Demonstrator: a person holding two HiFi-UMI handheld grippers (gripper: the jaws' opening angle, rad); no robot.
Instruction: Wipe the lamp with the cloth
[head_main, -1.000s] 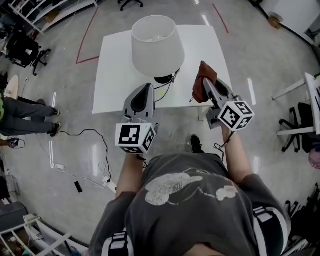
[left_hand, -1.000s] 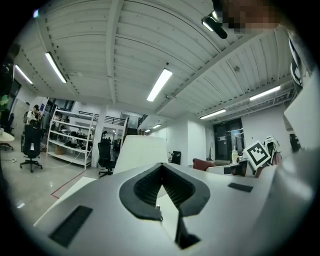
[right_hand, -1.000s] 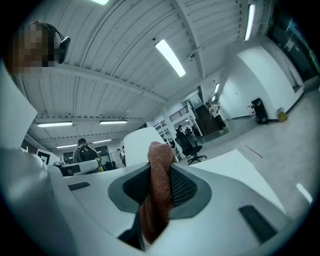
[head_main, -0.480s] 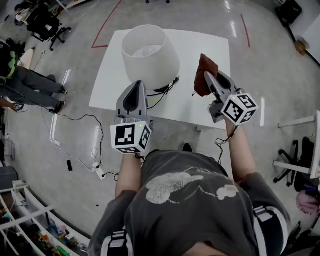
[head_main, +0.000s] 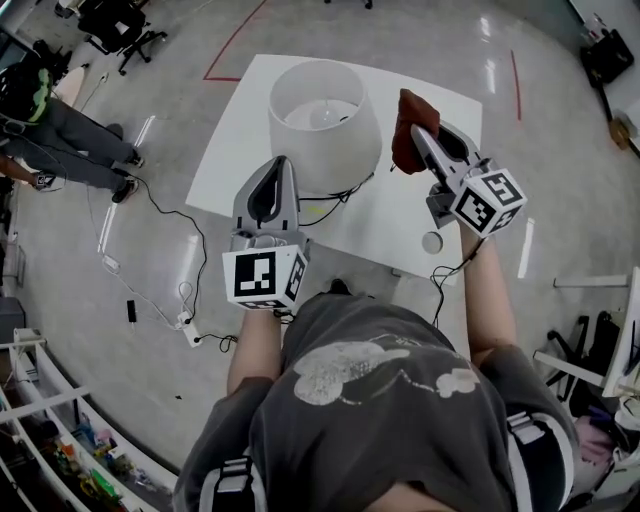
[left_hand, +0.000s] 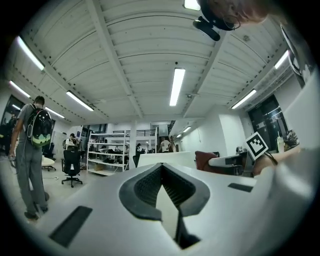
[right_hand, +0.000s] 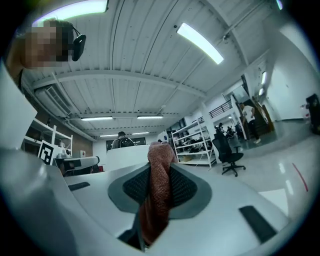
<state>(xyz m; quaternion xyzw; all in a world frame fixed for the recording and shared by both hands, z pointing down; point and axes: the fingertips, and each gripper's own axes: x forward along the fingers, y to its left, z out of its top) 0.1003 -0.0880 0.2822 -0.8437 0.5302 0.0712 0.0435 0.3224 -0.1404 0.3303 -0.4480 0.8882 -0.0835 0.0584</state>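
A lamp with a white shade (head_main: 322, 122) stands on the white table (head_main: 240, 130) in the head view. My left gripper (head_main: 279, 163) hovers just in front of the shade's near side, jaws together with nothing between them; the left gripper view shows the tips (left_hand: 161, 166) meeting. My right gripper (head_main: 417, 133) is to the right of the shade, shut on a reddish-brown cloth (head_main: 408, 128). The cloth (right_hand: 159, 185) bunches between the jaws in the right gripper view, with the lamp shade (right_hand: 131, 156) behind it.
A black cable (head_main: 330, 205) trails from the lamp base over the table's near edge. A person (head_main: 60, 130) stands on the floor at far left, another cable (head_main: 170, 260) snakes across the floor. Shelving (head_main: 60, 440) sits at lower left.
The view has shifted so the table sits further up and right. My right gripper with the cloth has come closer to the lamp shade's right side. The left gripper stays near the shade.
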